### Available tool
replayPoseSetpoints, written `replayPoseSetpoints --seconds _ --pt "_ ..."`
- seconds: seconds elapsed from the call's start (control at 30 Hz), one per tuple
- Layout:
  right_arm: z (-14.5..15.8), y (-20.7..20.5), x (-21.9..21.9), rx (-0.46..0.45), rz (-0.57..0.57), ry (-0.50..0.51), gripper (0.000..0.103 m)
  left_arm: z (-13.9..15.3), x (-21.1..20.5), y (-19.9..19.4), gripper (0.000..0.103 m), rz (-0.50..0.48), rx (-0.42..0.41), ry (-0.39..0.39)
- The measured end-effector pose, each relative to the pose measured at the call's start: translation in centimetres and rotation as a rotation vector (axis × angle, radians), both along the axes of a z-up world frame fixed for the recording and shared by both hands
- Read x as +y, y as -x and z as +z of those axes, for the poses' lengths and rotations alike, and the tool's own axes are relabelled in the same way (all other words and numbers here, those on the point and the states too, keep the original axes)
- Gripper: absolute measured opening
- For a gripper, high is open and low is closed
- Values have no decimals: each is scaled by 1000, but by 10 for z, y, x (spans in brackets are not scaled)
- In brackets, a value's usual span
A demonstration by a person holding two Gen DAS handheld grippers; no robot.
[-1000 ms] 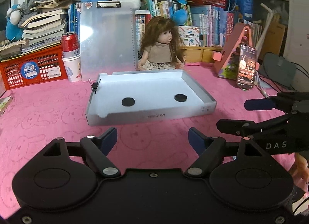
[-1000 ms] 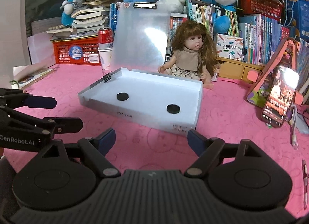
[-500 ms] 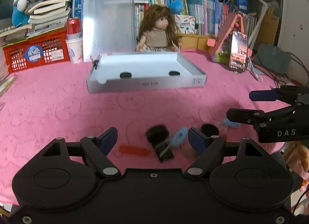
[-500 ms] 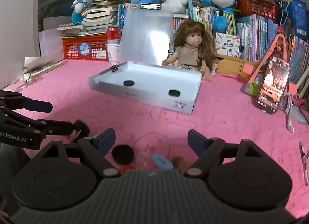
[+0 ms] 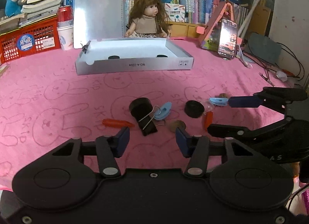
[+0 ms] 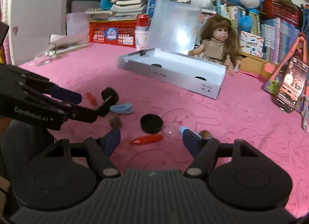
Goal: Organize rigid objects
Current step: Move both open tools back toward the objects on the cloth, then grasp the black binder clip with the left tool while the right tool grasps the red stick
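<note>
Left gripper (image 5: 152, 139) jaws just narrowing, part open, nothing gripped; black binder clip (image 5: 143, 117) just ahead. Right gripper (image 6: 150, 139) also closing, wide, empty; red clip (image 6: 146, 139) between its tips. White box (image 5: 135, 65) well beyond.

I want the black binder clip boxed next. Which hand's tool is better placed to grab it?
Probably the left. The left tool sits directly before the binder clip, its jaws open after just narrowing, nothing between them. The right tool faces a red clip instead, further from the binder clip.
</note>
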State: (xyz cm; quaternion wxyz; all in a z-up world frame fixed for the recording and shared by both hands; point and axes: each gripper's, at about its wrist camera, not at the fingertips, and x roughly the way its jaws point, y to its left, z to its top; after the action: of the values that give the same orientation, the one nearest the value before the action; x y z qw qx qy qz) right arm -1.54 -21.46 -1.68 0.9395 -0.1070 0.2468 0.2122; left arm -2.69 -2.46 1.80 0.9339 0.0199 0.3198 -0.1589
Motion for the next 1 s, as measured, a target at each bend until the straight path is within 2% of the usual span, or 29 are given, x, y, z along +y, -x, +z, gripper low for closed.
replayPoseSetpoints --seconds 0.13,0.23,0.3,0.6,0.67,0.7,0.73,0.8,0.87,1.0 --pt "-5 -5 2 8 26 19 77 -3 -1 -7 50 -11 -14 -31" --pt "-8 -8 3 13 51 36 76 -8 0 -17 42 -44 36 -11" --pt "-10 -8 4 13 59 44 75 -11 1 -22 42 -52 56 6" --pt "-11 -13 2 25 88 35 72 -17 -3 -39 41 -17 22 7" --pt "-11 -16 0 33 98 30 72 -17 -6 -41 33 -11 8 -9" --pt "-11 -17 0 39 100 24 72 -17 -7 -41 23 -1 1 -22" --pt "-11 -19 -2 45 101 16 72 -18 -7 -41 21 4 -5 -29" --pt "-11 -21 -4 60 102 -3 59 -17 -5 -40 21 6 2 -17" --pt "-11 -21 -5 67 100 -23 49 -17 -4 -38 21 3 6 -16" --pt "-11 -18 -2 52 96 -11 48 -14 -2 -34 20 -2 7 -18"
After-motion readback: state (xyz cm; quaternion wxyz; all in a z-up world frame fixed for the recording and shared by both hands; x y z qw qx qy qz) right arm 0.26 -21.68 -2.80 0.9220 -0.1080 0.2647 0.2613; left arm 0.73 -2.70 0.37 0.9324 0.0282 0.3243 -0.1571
